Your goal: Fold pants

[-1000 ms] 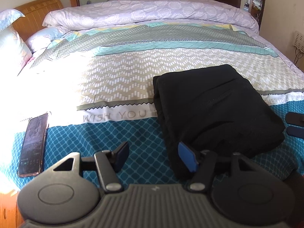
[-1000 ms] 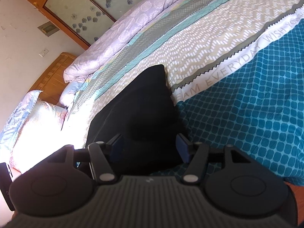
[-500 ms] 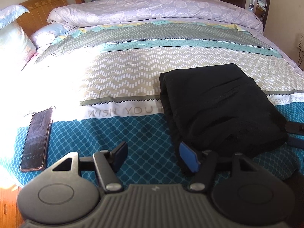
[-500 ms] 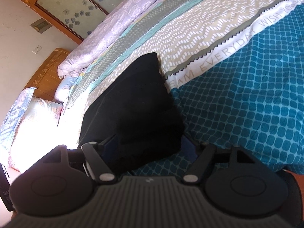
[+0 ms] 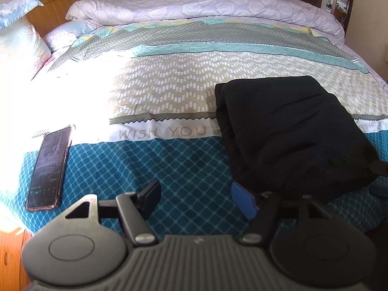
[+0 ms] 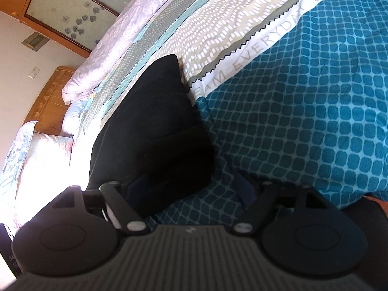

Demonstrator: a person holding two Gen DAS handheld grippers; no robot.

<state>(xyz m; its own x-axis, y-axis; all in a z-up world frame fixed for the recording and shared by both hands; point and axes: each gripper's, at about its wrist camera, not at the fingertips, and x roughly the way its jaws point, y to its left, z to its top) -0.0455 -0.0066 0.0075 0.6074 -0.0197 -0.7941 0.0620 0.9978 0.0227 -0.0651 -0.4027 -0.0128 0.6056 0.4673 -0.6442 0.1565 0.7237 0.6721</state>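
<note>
My left claw (image 5: 196, 201) is spread wide with nothing between its pads, hovering over the teal-patterned end of the bed (image 5: 184, 169); its blue right pad sits just beside the near left corner of the pants (image 5: 288, 131) without gripping them. My right claw (image 6: 191, 189) is also spread wide and gripping nothing, and the near end of the pants (image 6: 150, 140) bulges into the gap between its fingers, closer to the left one.

The pants lie as a thick black rectangular bundle on the bed, straddling the white lettered band, with the teal end nearest me and the chevron stripe beyond. From how compact the bundle looks, I judge the folding essentially finished, and the step in hand is a clean release and a tidy-up.

To do that well, I would keep both claws open and draw them straight back and slightly up, so no pad snags an edge and drags a layer loose. The left side shows stacked edges that look a little uneven (a light press there might square them, though I can't tell how many layers there are). A phone (image 5: 49, 167) lies well to the left, near the bed's edge, so I would keep the left claw's retreat away from it.
</note>
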